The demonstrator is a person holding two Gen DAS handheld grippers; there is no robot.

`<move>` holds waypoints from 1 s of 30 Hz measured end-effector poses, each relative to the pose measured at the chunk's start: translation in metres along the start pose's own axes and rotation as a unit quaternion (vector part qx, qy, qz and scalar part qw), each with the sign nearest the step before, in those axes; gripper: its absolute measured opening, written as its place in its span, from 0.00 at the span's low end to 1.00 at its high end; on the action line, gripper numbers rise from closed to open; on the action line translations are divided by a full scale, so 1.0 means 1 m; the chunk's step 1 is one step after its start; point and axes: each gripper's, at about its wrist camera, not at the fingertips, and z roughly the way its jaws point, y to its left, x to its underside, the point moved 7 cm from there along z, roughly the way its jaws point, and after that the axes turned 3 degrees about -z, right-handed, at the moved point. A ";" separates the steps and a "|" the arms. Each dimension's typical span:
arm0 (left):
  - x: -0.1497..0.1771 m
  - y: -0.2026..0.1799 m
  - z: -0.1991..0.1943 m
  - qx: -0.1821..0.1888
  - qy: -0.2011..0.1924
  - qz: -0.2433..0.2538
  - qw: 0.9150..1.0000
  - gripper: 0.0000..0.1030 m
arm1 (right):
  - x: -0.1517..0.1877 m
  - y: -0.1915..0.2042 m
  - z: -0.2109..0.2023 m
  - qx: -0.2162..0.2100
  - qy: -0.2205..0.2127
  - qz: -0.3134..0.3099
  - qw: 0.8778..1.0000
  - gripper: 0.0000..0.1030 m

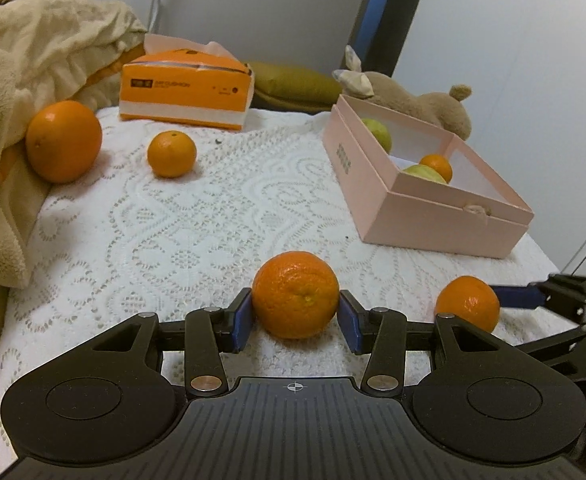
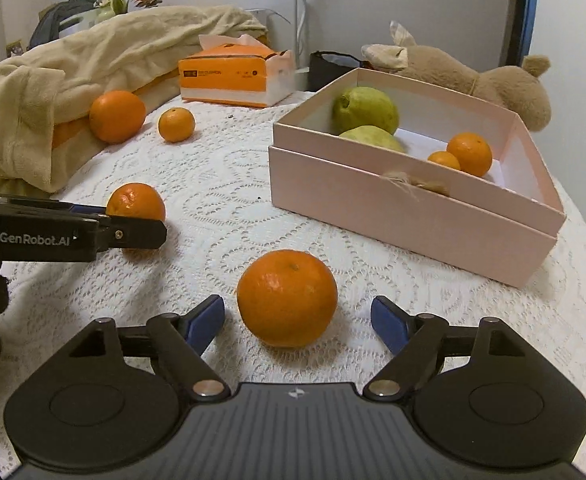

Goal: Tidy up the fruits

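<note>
My left gripper [image 1: 295,320] is shut on a tangerine [image 1: 295,294] that rests on the white lace cloth, both blue pads against its sides. The right wrist view shows that same tangerine [image 2: 135,200] behind one of the left fingers [image 2: 141,234]. My right gripper [image 2: 298,320] stands open around a second tangerine [image 2: 287,298], with a gap on each side. A pink box [image 2: 373,208] at the right holds two green fruits [image 2: 365,110] and two small oranges [image 2: 469,152]. Far left lie a big orange [image 1: 64,141] and a small one [image 1: 171,154].
A beige blanket [image 1: 33,60] is heaped along the left edge against the big orange. An orange tissue box [image 1: 185,88] stands at the back, and a brown plush toy [image 2: 473,76] lies behind the pink box. The cloth's edge curves away at the right.
</note>
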 end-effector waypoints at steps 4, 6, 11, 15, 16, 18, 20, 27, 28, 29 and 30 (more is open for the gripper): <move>0.002 0.000 -0.001 0.000 -0.004 0.005 1.000 0.49 | -0.008 -0.001 -0.014 -0.007 -0.023 0.007 1.000 0.79; 0.002 0.001 -0.001 0.004 -0.004 0.003 1.000 0.49 | -0.014 -0.005 -0.019 -0.003 -0.039 0.019 0.999 0.79; 0.001 0.003 -0.001 0.008 -0.003 -0.017 1.000 0.49 | -0.032 -0.025 -0.017 0.043 -0.059 0.058 0.996 0.79; 0.000 0.004 0.001 -0.001 -0.009 -0.058 0.998 0.48 | -0.027 -0.040 -0.004 0.061 -0.036 0.083 0.994 0.78; 0.000 0.003 0.002 -0.006 -0.012 -0.057 0.998 0.48 | -0.023 -0.041 -0.004 0.058 -0.037 0.086 0.994 0.78; 0.000 0.000 0.005 -0.015 -0.019 -0.049 0.999 0.48 | -0.018 -0.043 -0.009 0.052 -0.048 0.093 0.993 0.79; 0.001 -0.002 0.005 -0.020 -0.021 -0.036 0.999 0.49 | -0.015 -0.042 -0.015 0.049 -0.051 0.090 0.993 0.79; 0.002 -0.001 0.005 -0.016 -0.021 -0.040 0.999 0.48 | -0.007 -0.037 -0.032 0.039 -0.058 0.067 0.995 0.84; 0.002 -0.001 0.005 -0.017 -0.021 -0.038 0.999 0.48 | -0.006 -0.036 -0.033 0.034 -0.057 0.063 0.996 0.85; 0.002 -0.001 0.004 -0.016 -0.021 -0.037 0.999 0.48 | -0.004 -0.034 -0.035 0.027 -0.055 0.060 0.996 0.85; 0.002 -0.001 0.004 -0.015 -0.021 -0.038 0.999 0.48 | -0.004 -0.032 -0.036 0.019 -0.054 0.057 0.997 0.85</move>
